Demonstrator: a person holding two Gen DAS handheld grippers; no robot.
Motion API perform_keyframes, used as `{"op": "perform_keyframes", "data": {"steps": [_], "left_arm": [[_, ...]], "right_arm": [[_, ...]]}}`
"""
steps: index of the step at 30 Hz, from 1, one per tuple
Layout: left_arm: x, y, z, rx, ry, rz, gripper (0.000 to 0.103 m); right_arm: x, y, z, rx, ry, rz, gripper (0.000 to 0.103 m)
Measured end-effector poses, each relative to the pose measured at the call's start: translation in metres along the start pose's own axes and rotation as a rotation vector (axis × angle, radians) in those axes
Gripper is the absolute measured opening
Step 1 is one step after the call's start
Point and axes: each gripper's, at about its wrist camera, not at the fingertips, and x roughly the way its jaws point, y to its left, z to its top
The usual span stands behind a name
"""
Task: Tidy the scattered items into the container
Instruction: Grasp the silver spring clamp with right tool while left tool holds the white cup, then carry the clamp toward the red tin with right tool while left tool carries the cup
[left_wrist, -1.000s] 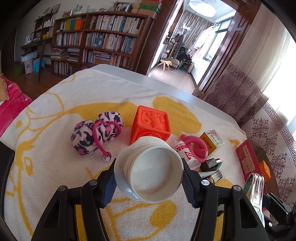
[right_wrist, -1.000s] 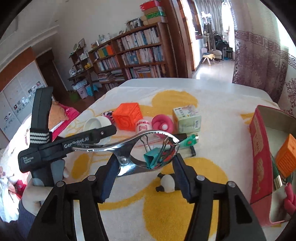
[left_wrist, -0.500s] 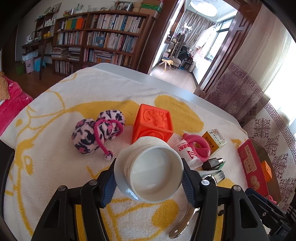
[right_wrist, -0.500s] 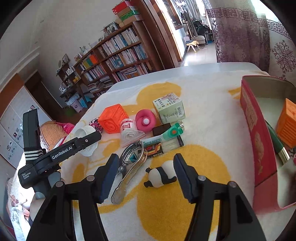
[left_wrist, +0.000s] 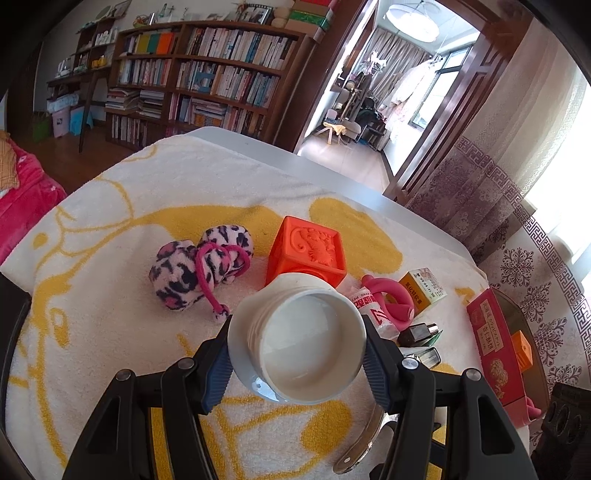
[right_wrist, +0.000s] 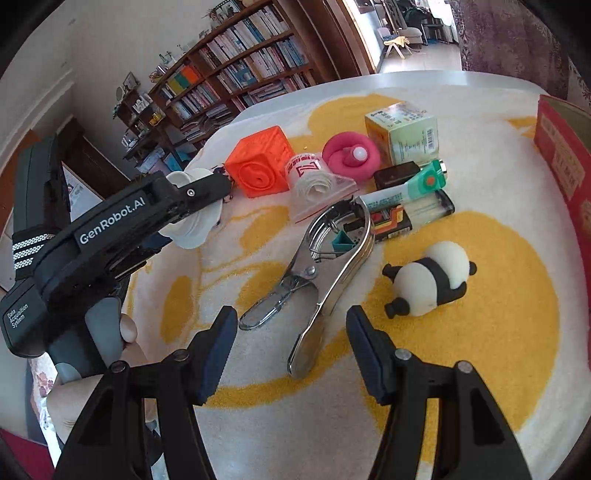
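Bright daylight from the far-right window (left_wrist: 439, 92) blows out there; both views sharp, fisheye-bent with dark vignetted corners.

1. The left gripper (left_wrist: 297, 363) squeezes a white cup (left_wrist: 295, 341) between its two blue pads (left_wrist: 219, 373).
2. Just behind the cup sits an orange block (left_wrist: 308, 253).
3. A spotted plush toy (left_wrist: 201, 269) (pink and black) lies left of the block.
4. The red box (left_wrist: 493, 341) sits far right on the yellow-and-white towel (left_wrist: 110, 229).
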Motion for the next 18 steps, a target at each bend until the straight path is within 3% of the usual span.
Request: {"op": "perform_keyframes", "data": {"steps": [5,10,13,16,18], "left_arm": [[-0.005,0.006,0.003,-0.019,-0.016,0.000,0.063],[0.001,0.007,0.002,-0.028,0.012,-0.012,0.063],[0.001,0.010,0.003,-0.042,0.015,-0.018,0.063],[-0.003,0.011,0.004,-0.054,0.006,-0.035,0.063],[-0.007,0.009,0.004,-0.053,-0.007,-0.043,0.063]], "right_arm": [[0.015,0.016,0.013,-0.007,-0.024,-0.175,0.073],[0.038,0.047,0.013,-0.228,-0.021,-0.405,0.069],[0.027,0.051,0.003,-0.285,-0.025,-0.417,0.042],[-0.002,0.041,-0.007,-0.259,-0.053,-0.284,0.042],[-0.032,0.039,-0.013,-0.235,-0.118,-0.215,0.040]]}}
